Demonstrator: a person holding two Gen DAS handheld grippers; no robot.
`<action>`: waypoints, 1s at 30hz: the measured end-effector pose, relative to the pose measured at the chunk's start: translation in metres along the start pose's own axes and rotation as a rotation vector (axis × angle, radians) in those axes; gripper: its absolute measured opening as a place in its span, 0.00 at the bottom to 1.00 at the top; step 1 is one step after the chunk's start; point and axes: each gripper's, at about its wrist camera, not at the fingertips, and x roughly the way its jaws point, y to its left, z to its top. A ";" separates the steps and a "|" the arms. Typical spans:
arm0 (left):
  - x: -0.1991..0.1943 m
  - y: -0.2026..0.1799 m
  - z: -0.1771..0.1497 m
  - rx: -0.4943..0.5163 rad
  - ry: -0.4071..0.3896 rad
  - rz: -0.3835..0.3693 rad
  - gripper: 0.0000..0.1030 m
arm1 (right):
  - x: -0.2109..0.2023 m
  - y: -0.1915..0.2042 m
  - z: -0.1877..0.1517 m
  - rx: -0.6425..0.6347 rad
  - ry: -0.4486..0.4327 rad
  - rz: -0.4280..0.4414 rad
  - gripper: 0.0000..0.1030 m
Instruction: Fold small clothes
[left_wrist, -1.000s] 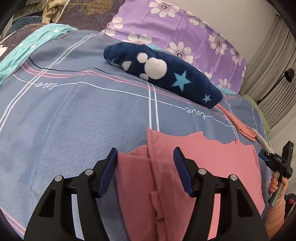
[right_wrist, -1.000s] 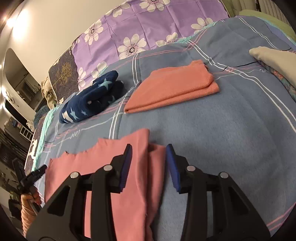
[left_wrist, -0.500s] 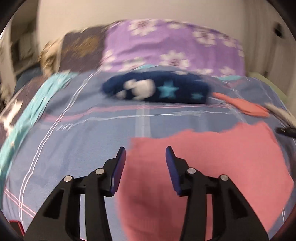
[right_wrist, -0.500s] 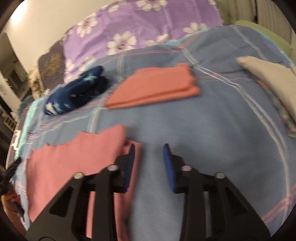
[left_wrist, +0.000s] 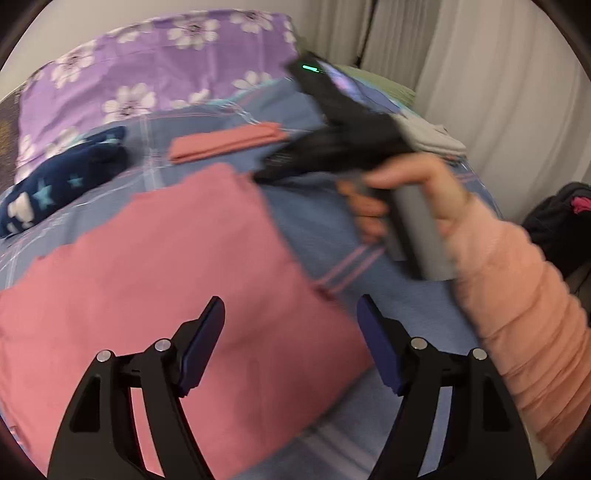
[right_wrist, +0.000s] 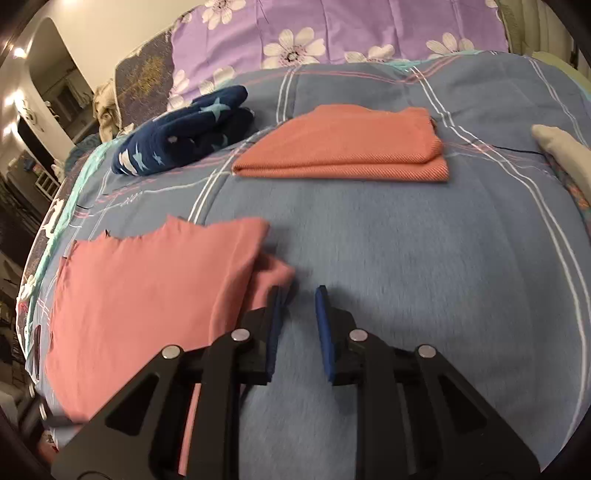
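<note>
A pink garment (left_wrist: 155, 280) lies folded flat on the blue blanket; it also shows in the right wrist view (right_wrist: 147, 288). My left gripper (left_wrist: 290, 325) is open and empty above the garment's right part. My right gripper (right_wrist: 298, 301) is open and empty, just right of the garment's right edge, over bare blanket. In the left wrist view the right gripper (left_wrist: 332, 144) is held by a hand in a pink sleeve, beyond the garment's far right corner; its fingertips are blurred there.
A folded orange cloth (right_wrist: 343, 146) and a navy star-print fleece (right_wrist: 181, 133) lie farther back on the blue blanket (right_wrist: 406, 258). A purple flowered pillow (right_wrist: 332, 29) is behind them. A beige garment (right_wrist: 561, 147) lies at the right. Curtains (left_wrist: 498, 74) hang beyond the bed.
Both grippers have let go of the pink garment's edges and pulled back. The left gripper has swung to the right and opened wider. The garment now lies flat, folded over.
</note>
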 end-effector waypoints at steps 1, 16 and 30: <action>0.006 -0.008 0.000 0.013 0.008 0.008 0.73 | 0.001 -0.006 -0.003 0.027 -0.024 0.037 0.20; 0.024 0.003 -0.024 -0.080 0.110 0.213 0.46 | -0.008 -0.010 -0.011 0.009 -0.006 0.147 0.27; 0.040 -0.023 -0.026 -0.007 0.117 0.009 0.06 | -0.004 -0.002 -0.003 0.059 -0.172 0.088 0.02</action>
